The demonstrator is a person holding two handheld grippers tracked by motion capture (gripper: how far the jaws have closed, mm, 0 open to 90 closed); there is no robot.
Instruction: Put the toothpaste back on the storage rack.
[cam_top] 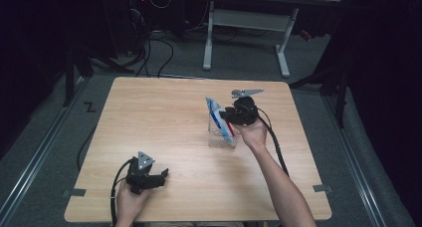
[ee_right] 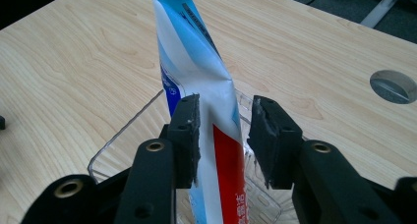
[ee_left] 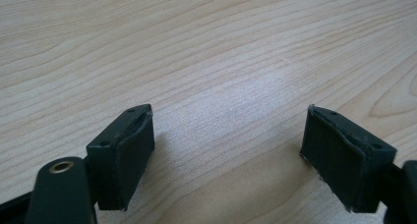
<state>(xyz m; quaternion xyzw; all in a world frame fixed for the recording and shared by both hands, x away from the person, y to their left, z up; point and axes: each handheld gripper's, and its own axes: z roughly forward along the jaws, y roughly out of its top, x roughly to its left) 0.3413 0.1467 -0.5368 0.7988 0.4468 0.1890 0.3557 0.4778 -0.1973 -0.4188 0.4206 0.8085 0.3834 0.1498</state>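
The toothpaste tube stands tilted in a clear holder at about three o'clock on the table. The right gripper brackets it, one jaw touching, a gap at the other (hardly a grip). It could topple, I'd say. The left gripper gapes wide, idle, at seven o'clock.

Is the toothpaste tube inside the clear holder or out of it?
Inside: the toothpaste tube stands upright with its lower end in the clear holder.

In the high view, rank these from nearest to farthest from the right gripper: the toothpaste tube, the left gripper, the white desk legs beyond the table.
1. toothpaste tube, between the right gripper's jaws, in the clear container.
2. left gripper, near the table's front-left.
3. white desk legs, on the floor beyond the far edge.
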